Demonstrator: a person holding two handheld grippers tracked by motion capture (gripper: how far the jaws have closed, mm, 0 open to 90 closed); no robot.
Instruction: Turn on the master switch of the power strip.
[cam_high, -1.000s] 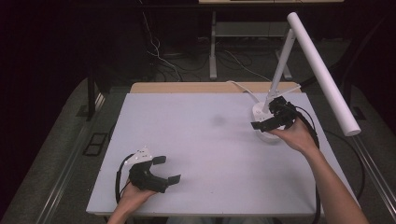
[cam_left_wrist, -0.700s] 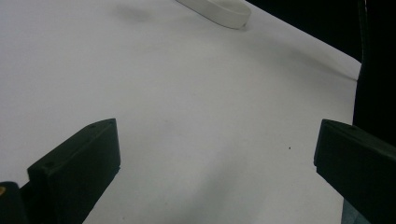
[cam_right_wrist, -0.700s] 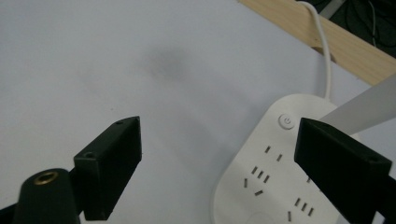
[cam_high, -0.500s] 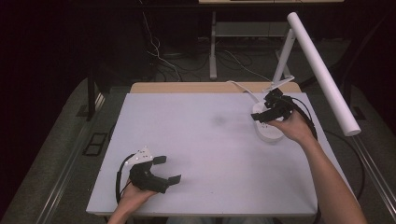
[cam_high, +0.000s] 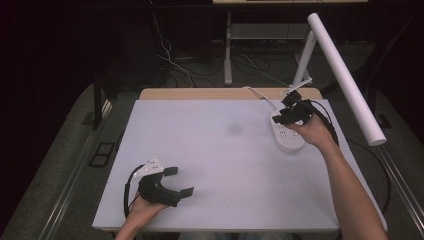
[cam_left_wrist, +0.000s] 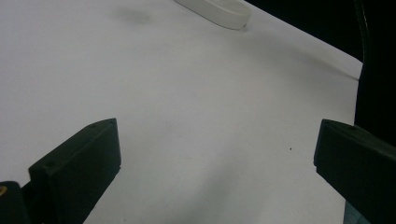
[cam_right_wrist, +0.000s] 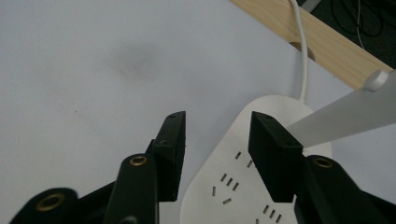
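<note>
A white power strip (cam_high: 289, 136) lies flat at the far right of the white table mat (cam_high: 225, 165); its slotted top (cam_right_wrist: 243, 186) sits just under my right gripper (cam_right_wrist: 217, 128). In the high view the right gripper (cam_high: 290, 109) hovers over the strip's far end. Its jaws have just been closing and stand partly apart with nothing between them. My left gripper (cam_high: 180, 181) rests near the front left of the mat, jaws wide open and empty. In the left gripper view (cam_left_wrist: 217, 144) the strip's end (cam_left_wrist: 215, 9) shows far off.
A white lamp tube (cam_high: 345, 75) slants above the table's right side, and its arm (cam_right_wrist: 345, 116) crosses close to the right gripper. The strip's white cord (cam_right_wrist: 303, 56) runs over the wooden table edge (cam_high: 200, 93). A faint grey smudge (cam_high: 233, 128) marks the mat.
My right hand has moved toward the far edge over the power strip, and its jaws have narrowed. The left hand has stayed still.
</note>
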